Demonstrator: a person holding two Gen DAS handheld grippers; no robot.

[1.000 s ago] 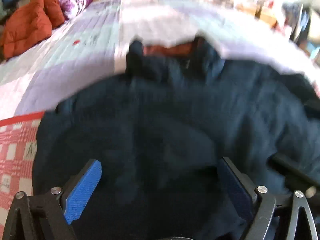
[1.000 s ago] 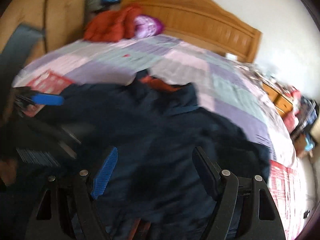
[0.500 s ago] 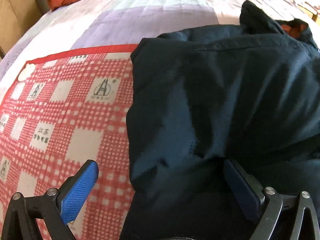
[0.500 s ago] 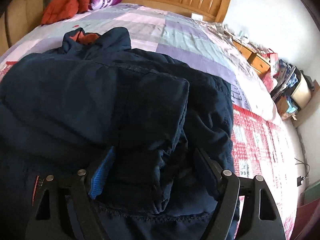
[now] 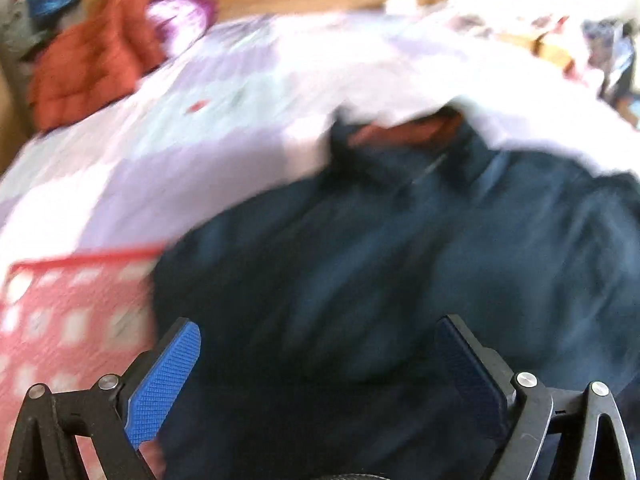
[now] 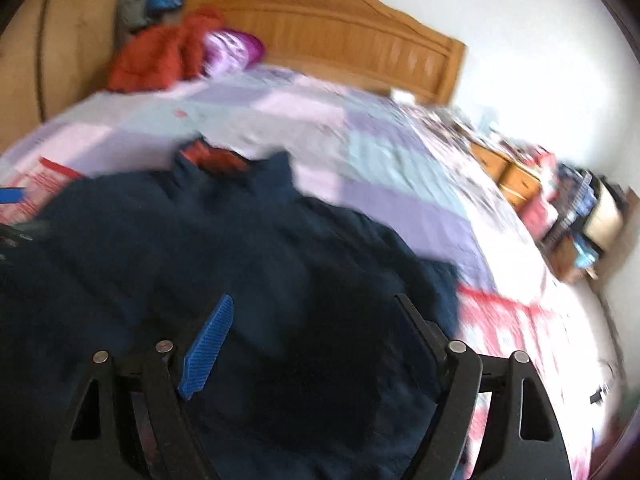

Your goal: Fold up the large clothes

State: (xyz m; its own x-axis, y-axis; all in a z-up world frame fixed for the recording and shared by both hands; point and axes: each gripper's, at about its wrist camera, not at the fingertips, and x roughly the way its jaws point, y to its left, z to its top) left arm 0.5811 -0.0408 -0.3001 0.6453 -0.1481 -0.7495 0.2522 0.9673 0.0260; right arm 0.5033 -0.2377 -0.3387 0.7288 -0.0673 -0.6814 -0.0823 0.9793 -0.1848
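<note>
A dark navy jacket (image 5: 400, 264) with an orange-lined collar (image 5: 404, 132) lies spread on the bed, collar toward the headboard; both views are blurred. My left gripper (image 5: 320, 344) hovers above its lower part, blue pads wide apart and nothing between them. In the right wrist view the same jacket (image 6: 240, 248) fills the near half. My right gripper (image 6: 316, 320) stands over it near its right side, its jaws opening, the pads apart and clear of the cloth. The left gripper's blue pad (image 6: 10, 195) shows at the far left edge there.
The bed carries a lilac and pale green quilt (image 6: 360, 148) and a red checked blanket (image 5: 60, 320). An orange padded garment (image 5: 92, 60) and a purple pillow (image 5: 180, 16) lie by the wooden headboard (image 6: 340, 32). A cluttered wooden cabinet (image 6: 516, 176) stands right of the bed.
Half a second ago both grippers were low over the jacket, the left at its left edge, the right with a folded flap between its pads. Both have drawn back and tilted up; the headboard is in view again.
</note>
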